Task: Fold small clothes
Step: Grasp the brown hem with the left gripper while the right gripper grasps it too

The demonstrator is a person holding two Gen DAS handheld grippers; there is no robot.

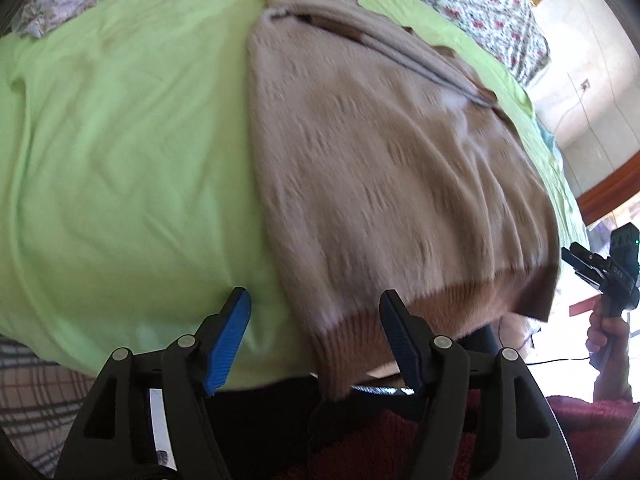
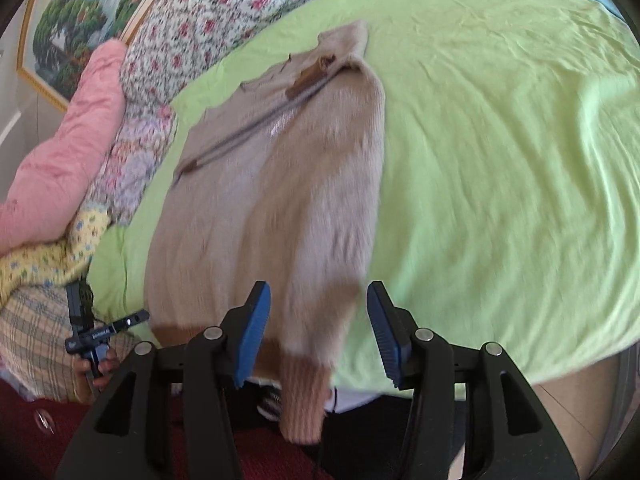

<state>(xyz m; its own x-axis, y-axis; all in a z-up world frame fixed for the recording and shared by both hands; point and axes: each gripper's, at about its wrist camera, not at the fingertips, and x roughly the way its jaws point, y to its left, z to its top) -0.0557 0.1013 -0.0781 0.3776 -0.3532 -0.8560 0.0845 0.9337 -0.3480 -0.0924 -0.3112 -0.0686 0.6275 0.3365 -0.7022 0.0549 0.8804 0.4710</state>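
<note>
Sweater: beige, fuzzy knit with a darker tan ribbed hem; it lies flat on the bed, centre of both views, collar toward the top of the frame and hem at the near edge. Blurred in both views.
Zip: a thin grey line running diagonally down from the collar, with a brown strip beside it near the neck.
Cuff: ribbed, pinkish-tan sleeve end hanging over the bed edge, lower centre of the right wrist view.
Writing: none readable on the garment; small pale marks on the gripper bodies are too small to read.
Left gripper: jaws apart, ridged blue pads on black plastic arms; the hem lies between and behind them, and no pad is seen pressing on it.
Right gripper: jaws apart, same blue ridged pads; the cuff hangs between them, not clamped.
Sheet: lime green, smooth, lightly creased, covering the bed.
Floral bedding: white with pink flowers, upper left of the right wrist view.
Pink quilt: puffy, at the left edge.
Framed picture: landscape in a gold frame, upper left.
</note>
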